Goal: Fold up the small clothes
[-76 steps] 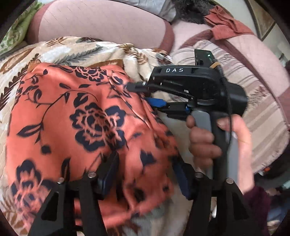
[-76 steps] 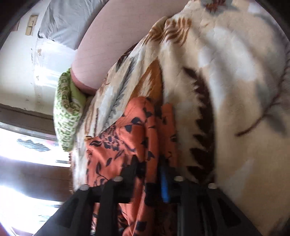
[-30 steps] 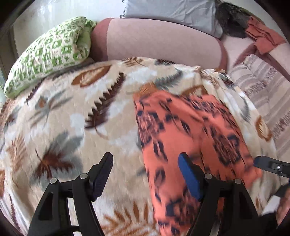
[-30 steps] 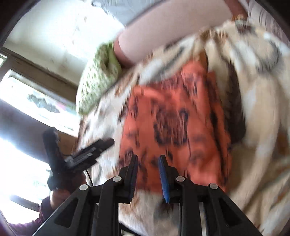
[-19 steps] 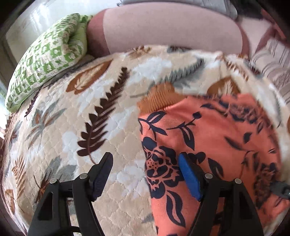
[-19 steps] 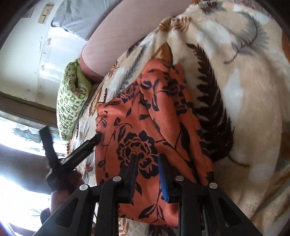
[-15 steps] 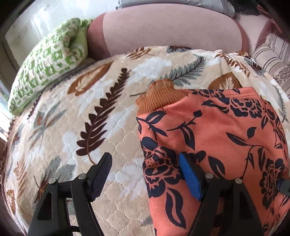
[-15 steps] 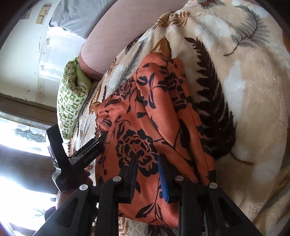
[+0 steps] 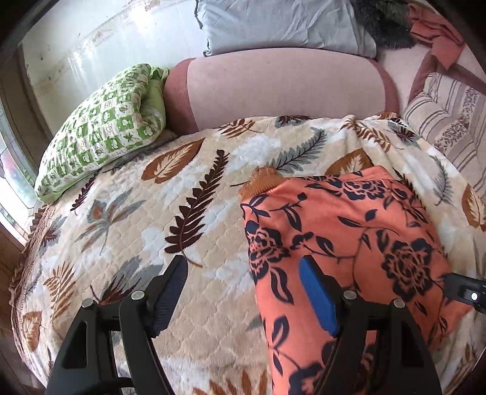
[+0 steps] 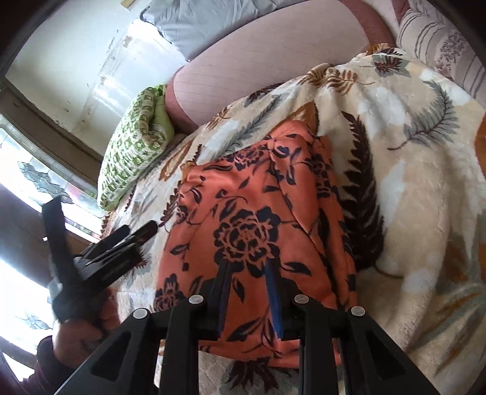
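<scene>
An orange garment [image 9: 349,243] with dark blue flowers lies folded into a rectangle on the leaf-patterned blanket [image 9: 127,218]. A brown ribbed cuff [image 9: 264,179] pokes out at its far left corner. My left gripper [image 9: 243,288] stands wide open over the garment's left edge: the blue pad is over the cloth, the other finger over the blanket. Nothing is between its fingers. In the right wrist view my right gripper [image 10: 247,285] hovers over the near part of the garment [image 10: 252,212], its jaws a narrow gap apart and holding nothing. The left gripper [image 10: 135,232] appears there at the left, held by a hand [image 10: 79,331].
A green checked pillow [image 9: 100,133] lies at the blanket's far left corner. A pink bolster [image 9: 282,91] runs along the back, with a grey cushion [image 9: 273,24] behind it. A striped cushion [image 9: 449,121] sits at the right. Bright window panes [image 10: 30,182] are at the left.
Both grippers have drawn back from the garment, which now lies flat and untouched. The left view has lifted and shows more of the bolster and cushion. Neither gripper's gap has changed.
</scene>
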Demonstrator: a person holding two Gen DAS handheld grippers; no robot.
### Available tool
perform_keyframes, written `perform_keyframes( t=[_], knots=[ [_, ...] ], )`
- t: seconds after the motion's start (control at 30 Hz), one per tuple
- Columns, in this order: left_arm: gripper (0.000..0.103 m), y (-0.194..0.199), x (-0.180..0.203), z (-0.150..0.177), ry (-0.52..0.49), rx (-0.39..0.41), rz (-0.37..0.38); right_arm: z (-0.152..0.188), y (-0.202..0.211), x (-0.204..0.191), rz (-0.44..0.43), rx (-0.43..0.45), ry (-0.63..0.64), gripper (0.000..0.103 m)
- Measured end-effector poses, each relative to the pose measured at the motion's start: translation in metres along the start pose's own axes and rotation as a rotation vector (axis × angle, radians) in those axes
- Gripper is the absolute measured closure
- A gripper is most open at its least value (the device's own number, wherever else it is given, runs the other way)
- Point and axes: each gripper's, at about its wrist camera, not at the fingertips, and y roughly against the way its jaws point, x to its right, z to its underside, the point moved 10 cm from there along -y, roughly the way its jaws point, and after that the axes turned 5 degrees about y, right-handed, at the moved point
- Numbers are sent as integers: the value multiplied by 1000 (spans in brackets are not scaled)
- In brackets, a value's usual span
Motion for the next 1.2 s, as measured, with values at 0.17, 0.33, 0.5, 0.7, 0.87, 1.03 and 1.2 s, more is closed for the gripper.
perform_keyframes(
  t=[0.17, 0.33, 0.5, 0.7, 0.87, 1.03, 1.2],
  knots=[
    [27, 6, 8, 13, -15, -12, 7, 13, -6, 12, 32, -38, -11, 77],
    [27, -6, 14, 32, -31, -63, -7, 17, -12, 19, 12, -61, -40, 76],
    [27, -13, 16, 42, -45, -70, -22, 18, -13, 23, -10, -69, -57, 76],
    [27, -11, 17, 41, -56, -67, -30, 17, -9, 20, -14, -63, -41, 77],
    [27, -11, 16, 41, -53, -67, -28, 13, 1, 10, -8, -25, -4, 77],
    [26, -13, 17, 43, -56, -69, -24, 23, -11, 17, 24, -81, -12, 76],
    [26, -16, 16, 45, -47, -76, -17, 22, -14, 21, 4, -92, -37, 76]
  ],
)
